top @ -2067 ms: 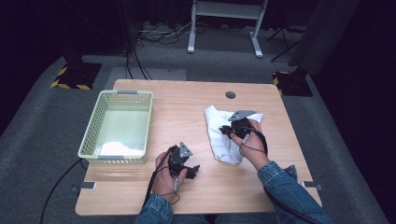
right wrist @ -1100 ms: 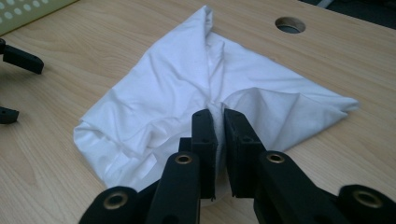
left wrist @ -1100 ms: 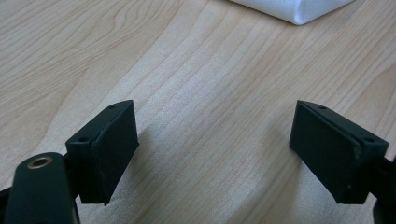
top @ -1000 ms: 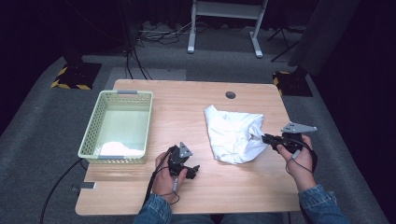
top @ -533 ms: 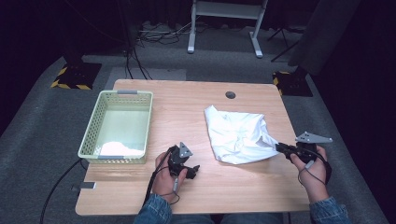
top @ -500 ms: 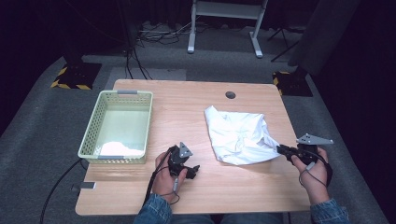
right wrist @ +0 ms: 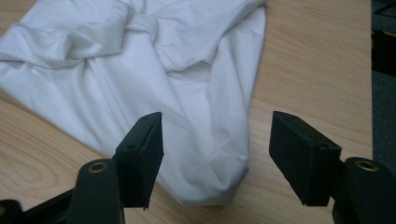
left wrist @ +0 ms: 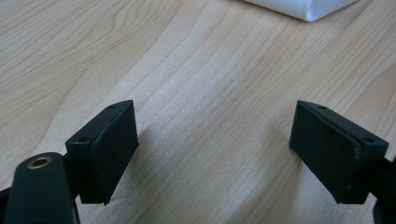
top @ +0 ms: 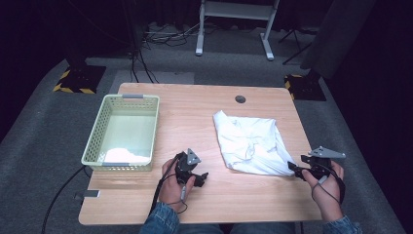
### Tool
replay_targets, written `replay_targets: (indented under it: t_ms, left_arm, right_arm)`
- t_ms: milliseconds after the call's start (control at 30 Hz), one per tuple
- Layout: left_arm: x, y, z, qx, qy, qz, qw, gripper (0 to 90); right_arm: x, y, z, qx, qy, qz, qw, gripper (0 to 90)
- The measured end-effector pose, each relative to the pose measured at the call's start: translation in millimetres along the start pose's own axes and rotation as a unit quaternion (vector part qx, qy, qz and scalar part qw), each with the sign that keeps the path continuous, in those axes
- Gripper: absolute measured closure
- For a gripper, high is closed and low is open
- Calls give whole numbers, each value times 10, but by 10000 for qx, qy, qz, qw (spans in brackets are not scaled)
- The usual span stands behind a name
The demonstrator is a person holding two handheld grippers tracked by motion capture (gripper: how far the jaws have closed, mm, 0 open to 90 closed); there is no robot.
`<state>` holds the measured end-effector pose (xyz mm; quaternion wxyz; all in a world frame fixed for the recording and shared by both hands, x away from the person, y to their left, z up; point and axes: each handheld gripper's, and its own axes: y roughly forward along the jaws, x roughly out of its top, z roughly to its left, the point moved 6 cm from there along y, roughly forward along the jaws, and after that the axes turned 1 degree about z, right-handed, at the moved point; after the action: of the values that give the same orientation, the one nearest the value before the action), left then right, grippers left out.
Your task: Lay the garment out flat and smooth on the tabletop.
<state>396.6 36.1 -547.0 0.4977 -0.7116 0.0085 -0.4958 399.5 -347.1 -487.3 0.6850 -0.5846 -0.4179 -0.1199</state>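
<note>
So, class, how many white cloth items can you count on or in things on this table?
2: a white garment spread on the table's right half, and a smaller white cloth in the green basket; more could lie beneath.

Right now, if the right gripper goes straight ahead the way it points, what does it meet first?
Probably the crumpled white cloth: its near corner lies on the table between the open jaws of the right gripper.

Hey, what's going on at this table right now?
A person at a wooden table is working a white garment with two handheld grippers. The right gripper sits at the cloth's near right corner; its jaws have just been opening, and the corner lies between them without being pinched. The left gripper rests open over bare wood, holding nothing. A pale green basket with something white in it stands at the left.
</note>
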Motion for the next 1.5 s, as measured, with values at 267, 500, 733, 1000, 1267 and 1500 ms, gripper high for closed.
replay_targets:
  t_ms: [267,500,733,1000,1267,1500]
  left_arm:
    - [-1,-2,10,24,-39,6,10000,148]
    - [-6,-6,29,75,-74,0,9999,148]
    - [-7,-9,29,74,-81,1,9999,148]
    - [-12,-15,33,61,-60,19,10000,147]
    - [-51,-59,24,123,-87,23,9999,152]
    - [-71,-188,1,258,-66,90,9996,155]
  right_arm:
    - [197,123,297,243,-306,-79,9992,367]
    - [318,285,474,391,-415,-40,9984,365]
    - [411,423,652,617,-522,-28,9967,355]
    - [531,632,865,1004,-672,-152,9926,284]
    - [540,901,987,1125,-739,208,9907,552]
    - [622,863,1035,1348,-965,215,9859,894]
